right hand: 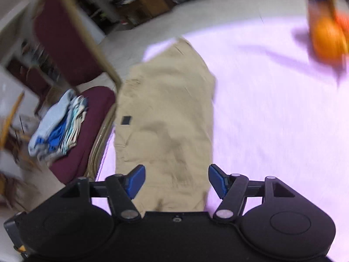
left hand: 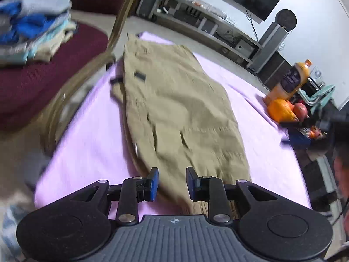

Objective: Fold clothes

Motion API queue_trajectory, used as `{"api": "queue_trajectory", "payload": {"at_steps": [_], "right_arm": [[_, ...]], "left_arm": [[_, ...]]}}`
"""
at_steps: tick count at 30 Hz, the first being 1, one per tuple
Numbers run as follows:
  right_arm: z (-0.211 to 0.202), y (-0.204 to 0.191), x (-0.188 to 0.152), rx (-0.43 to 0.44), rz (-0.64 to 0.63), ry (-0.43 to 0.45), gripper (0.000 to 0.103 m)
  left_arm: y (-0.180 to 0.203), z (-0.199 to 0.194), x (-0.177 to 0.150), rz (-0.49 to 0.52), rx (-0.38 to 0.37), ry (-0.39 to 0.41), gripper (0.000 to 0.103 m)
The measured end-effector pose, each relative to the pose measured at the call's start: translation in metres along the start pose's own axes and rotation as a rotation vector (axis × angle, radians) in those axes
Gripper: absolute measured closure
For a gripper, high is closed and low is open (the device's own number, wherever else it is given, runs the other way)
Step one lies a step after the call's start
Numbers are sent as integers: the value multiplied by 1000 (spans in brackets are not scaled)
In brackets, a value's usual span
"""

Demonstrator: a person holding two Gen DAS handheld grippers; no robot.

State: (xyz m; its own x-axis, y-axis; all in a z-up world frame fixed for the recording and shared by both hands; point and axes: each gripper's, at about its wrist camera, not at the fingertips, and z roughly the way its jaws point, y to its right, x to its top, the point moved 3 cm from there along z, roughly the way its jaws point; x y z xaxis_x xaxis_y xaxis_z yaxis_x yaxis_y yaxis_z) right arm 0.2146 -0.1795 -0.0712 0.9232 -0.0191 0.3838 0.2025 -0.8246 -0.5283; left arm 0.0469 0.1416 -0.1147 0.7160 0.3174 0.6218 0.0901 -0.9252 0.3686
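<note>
1. Trousers [left hand: 178, 113], khaki and folded lengthwise, lie flat on the lilac-covered tabletop [left hand: 87, 144], near its chair-side edge.
2. Left gripper [left hand: 172, 183]: jaws slightly apart above the near trouser end, nothing between them.
3. Right gripper [right hand: 176, 181]: jaws wide apart, empty, above the trousers.
4. Bare cloth spreads wide between the trousers and the fruit [left hand: 281, 109].
5. Chair [left hand: 43, 83] with folded clothes [left hand: 32, 32] stands beside the tabletop edge.

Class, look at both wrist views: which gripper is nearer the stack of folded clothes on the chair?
Hard to settle: left gripper and right gripper both hover over the khaki trousers, stack of folded clothes off left.
</note>
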Motion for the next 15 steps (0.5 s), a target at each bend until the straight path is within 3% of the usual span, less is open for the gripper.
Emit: {"api": "queue_trajectory", "payload": {"at_steps": [3, 7, 9, 12, 15], "right_arm": [[33, 23, 8, 122, 132, -37, 79], [91, 26, 39, 347, 271, -147, 76], [126, 26, 56, 415, 347, -211, 71], [179, 19, 67, 382, 323, -309, 71], [226, 16, 72, 368, 269, -414, 75]], "left_arm": [[13, 23, 36, 54, 31, 55, 80], [24, 79, 82, 104, 54, 90, 80], [19, 117, 95, 107, 88, 60, 88], [2, 167, 94, 85, 119, -33, 92], [-3, 170, 86, 148, 97, -12, 91]]}}
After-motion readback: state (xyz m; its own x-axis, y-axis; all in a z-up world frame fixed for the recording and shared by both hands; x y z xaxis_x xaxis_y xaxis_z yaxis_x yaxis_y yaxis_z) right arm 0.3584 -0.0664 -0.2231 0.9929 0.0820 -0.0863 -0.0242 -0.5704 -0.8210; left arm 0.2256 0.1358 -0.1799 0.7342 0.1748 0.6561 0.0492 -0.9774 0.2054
